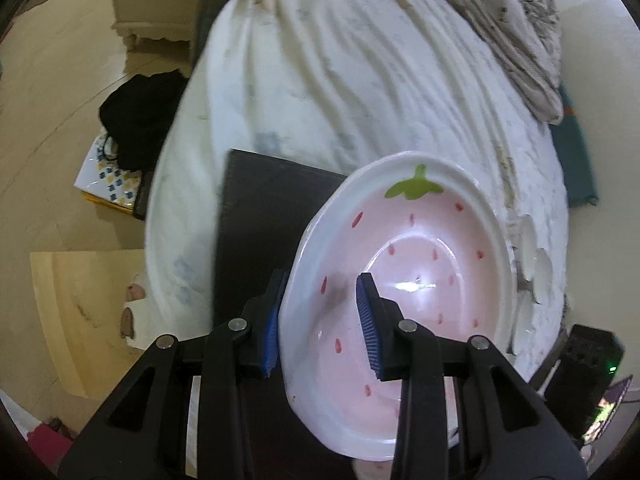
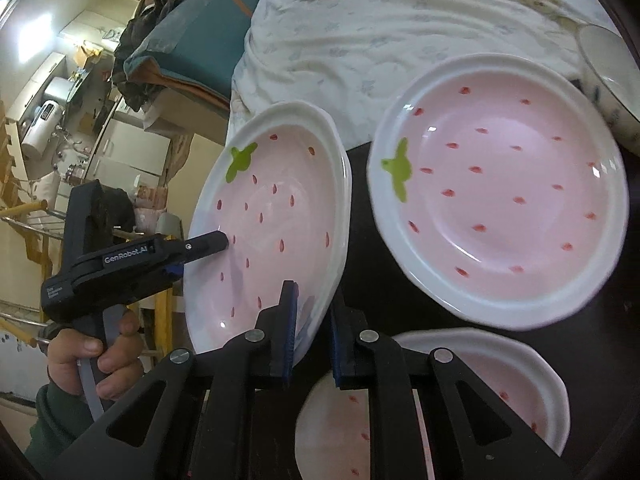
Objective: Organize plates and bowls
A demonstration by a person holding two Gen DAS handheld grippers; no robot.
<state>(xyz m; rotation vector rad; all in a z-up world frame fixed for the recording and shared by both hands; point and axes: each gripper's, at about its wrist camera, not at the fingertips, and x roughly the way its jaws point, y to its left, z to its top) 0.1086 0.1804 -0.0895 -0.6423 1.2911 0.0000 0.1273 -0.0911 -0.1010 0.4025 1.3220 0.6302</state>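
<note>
A pink strawberry-pattern plate with a white rim (image 1: 404, 256) is held tilted above a dark board (image 1: 264, 216). My left gripper (image 1: 320, 320) is shut on its left rim, one finger inside and one outside. In the right wrist view the same plate (image 2: 272, 216) stands tilted, with my right gripper (image 2: 312, 332) shut on its near rim; the left gripper (image 2: 200, 248) clamps its far edge. A second strawberry plate (image 2: 500, 192) lies flat on the dark board to the right. A third strawberry plate (image 2: 480, 392) sits below my right fingers.
A white rumpled sheet (image 1: 360, 80) covers the bed behind the board. A white bowl (image 2: 612, 76) rests at the far right on the sheet. White dishes (image 1: 532, 264) lie at the bed's right edge. Floor clutter and a black garment (image 1: 140, 120) are at the left.
</note>
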